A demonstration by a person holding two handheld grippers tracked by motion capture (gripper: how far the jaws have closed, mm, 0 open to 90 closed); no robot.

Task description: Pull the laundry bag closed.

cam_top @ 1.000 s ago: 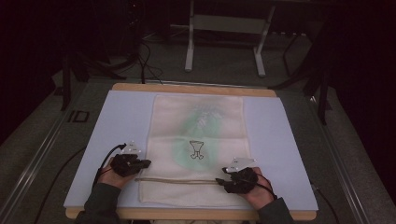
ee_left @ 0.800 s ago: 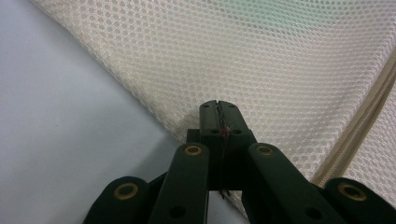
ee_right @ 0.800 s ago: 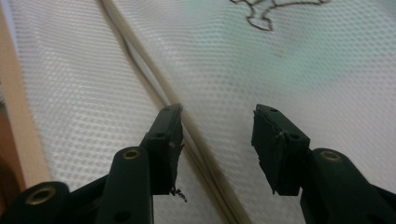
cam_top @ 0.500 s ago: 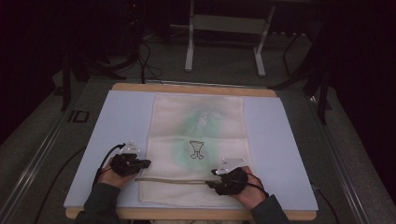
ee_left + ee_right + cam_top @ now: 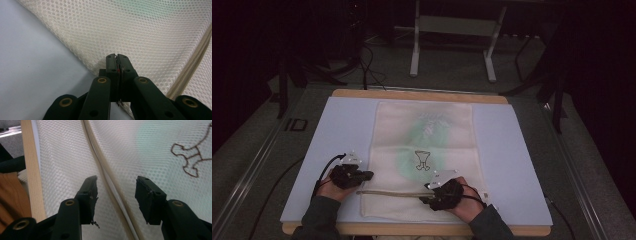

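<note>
Mesh laundry bag lying flat on the worktop, both tools working at its zipper.

The worktop is carrying a mesh bag; its zipper is running crosswise near the bag's near edge. At the zipper's left end, the left tool is staying clenched on the bag's mesh edge. The right tool, released, is straddling the zipper, whose long axis is passing between its jaws toward the left tool.

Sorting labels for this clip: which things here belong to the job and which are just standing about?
In the job: mesh bag, its zip, left gripper, right gripper.
Standing about: table, metal stand, floor cables.
</note>
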